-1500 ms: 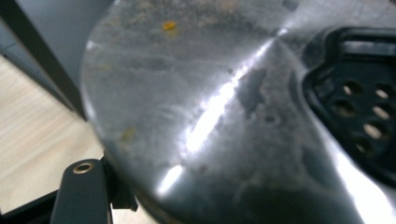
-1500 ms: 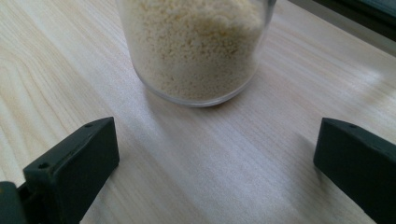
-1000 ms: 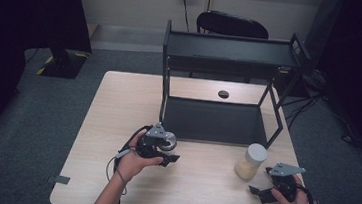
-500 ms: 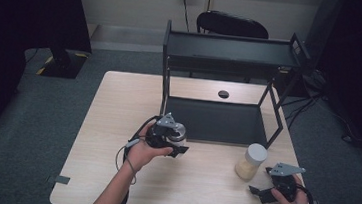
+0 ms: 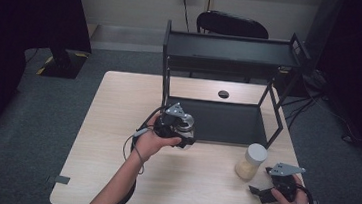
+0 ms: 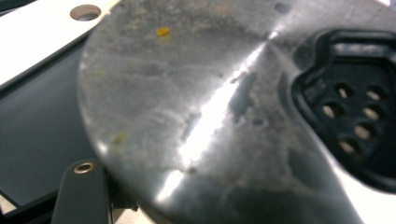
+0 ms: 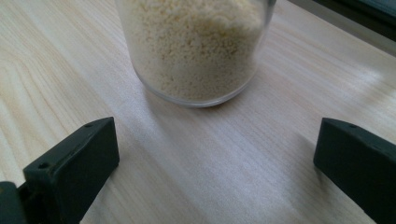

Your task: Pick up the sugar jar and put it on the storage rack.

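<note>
High view shows my left gripper [image 5: 186, 132] pinching a shiny metal shaker [image 5: 185, 124] just in front of the black shelf [image 5: 234, 52]. My right gripper [image 5: 260, 194] has its jaws spread wide, low on the table [image 5: 116, 126], with the jar of yellow grains [image 7: 196, 46] just ahead, not touching.

Black tool [image 5: 180, 132] with grey three-cornered plate, black trailing cable, bare forearms
</note>
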Motion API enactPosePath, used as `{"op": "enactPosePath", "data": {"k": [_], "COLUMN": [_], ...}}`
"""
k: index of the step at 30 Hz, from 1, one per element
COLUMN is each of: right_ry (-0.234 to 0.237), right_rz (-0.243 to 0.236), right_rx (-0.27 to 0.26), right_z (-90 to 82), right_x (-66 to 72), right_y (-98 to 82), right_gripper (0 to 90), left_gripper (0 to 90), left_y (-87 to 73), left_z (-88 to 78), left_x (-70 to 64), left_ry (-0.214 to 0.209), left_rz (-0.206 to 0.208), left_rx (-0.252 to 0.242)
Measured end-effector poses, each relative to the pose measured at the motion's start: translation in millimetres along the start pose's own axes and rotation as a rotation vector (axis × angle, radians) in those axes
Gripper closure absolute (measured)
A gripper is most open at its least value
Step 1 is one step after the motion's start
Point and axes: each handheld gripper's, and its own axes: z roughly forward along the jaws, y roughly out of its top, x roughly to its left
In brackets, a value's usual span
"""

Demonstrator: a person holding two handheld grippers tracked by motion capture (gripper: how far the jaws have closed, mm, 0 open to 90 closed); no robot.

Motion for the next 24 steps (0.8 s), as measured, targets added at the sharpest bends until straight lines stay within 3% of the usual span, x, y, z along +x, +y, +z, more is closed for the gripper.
{"op": "enactPosePath", "data": {"k": [24], "right_ry": [0.000], "right_rz": [0.000], "right_rx": [0.000], "right_z": [0.0], "right_x": [0.0], "right_y": [0.0], "right_gripper": [0.0], "left_gripper": [30.1], "left_y": [50.8], "left_z": [-9.3], "left_x": [2.3], "left_ry": [0.048], "left_rz": [0.020], "left_rx": [0.002]}}
